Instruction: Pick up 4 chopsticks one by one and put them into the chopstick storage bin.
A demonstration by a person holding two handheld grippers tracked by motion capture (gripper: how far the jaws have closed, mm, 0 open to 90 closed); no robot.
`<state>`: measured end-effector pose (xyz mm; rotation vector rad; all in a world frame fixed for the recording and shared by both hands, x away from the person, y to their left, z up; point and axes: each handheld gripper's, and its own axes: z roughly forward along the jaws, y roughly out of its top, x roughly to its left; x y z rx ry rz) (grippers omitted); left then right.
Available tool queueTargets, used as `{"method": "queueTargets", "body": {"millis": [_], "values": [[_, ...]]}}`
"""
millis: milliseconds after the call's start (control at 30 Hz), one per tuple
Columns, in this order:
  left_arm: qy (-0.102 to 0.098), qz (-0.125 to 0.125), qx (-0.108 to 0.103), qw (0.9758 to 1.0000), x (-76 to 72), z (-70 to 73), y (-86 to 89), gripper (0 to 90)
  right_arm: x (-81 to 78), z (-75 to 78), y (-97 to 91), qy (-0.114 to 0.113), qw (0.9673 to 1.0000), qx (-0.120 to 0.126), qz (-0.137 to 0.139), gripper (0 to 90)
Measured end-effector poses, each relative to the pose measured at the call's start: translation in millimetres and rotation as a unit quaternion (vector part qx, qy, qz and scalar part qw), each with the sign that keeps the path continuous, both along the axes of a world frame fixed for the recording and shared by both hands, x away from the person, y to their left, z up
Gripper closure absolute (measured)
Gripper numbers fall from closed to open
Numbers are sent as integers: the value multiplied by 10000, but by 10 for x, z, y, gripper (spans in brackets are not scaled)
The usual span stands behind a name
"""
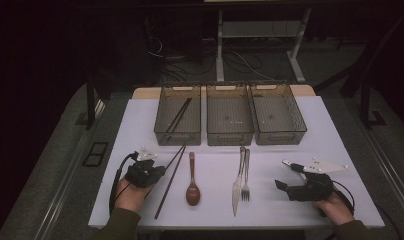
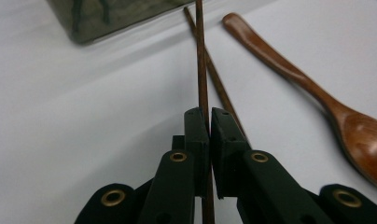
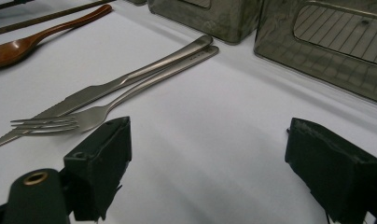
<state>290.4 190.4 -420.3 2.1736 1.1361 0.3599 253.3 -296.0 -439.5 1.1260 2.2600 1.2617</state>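
A: Where is the held chopstick point(image 2: 202, 70) found, and by what is it gripped?

B: It is pinched between the jaws of the left gripper point(image 2: 210, 122), which are closed almost fully on its thin shaft. In the high view the left gripper point(image 1: 146, 172) is seen near the table's point(image 1: 340, 145) front left, with the stick reaching from it toward the left basket point(image 1: 178, 136).

A: Which way is its long axis laid?

B: Along the gripper's own line: in the left gripper view it runs straight up between the pads toward the basket's corner. In the high view a slant is seen, the far end up and to the right, close to the basket's front wall.

A: And the second chopstick point(image 1: 170, 182)?

B: It is left lying on the table, crossed under the held one at a narrow angle. Just to its right the wooden spoon point(image 1: 192, 185) is laid, bowl toward the person.

A: How is the right gripper point(image 1: 290, 186) held?

B: Its jaws are spread wide, and nothing is held. The knife point(image 3: 98, 91) and fork point(image 3: 130, 95) are laid side by side ahead of it.
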Motion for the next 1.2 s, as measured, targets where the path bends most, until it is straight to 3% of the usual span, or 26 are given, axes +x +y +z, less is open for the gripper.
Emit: {"method": "queueTargets", "body": {"millis": [200, 567, 867, 1200], "values": [[7, -249, -154, 9996, 7, 49, -2, 850, 25, -15, 16, 41, 10000, 10, -18, 142], [-117, -732, -408, 9964, 60, 148, -45, 849, 27, -16, 15, 55, 10000, 0, -31, 142], [-148, -796, -753, 9939, 115, 228, -75, 849, 28, -18, 16, 49, 10000, -6, -22, 142], [-149, -904, -850, 9922, 182, 291, -137, 850, 22, -16, 16, 56, 10000, -10, -29, 142]]}}
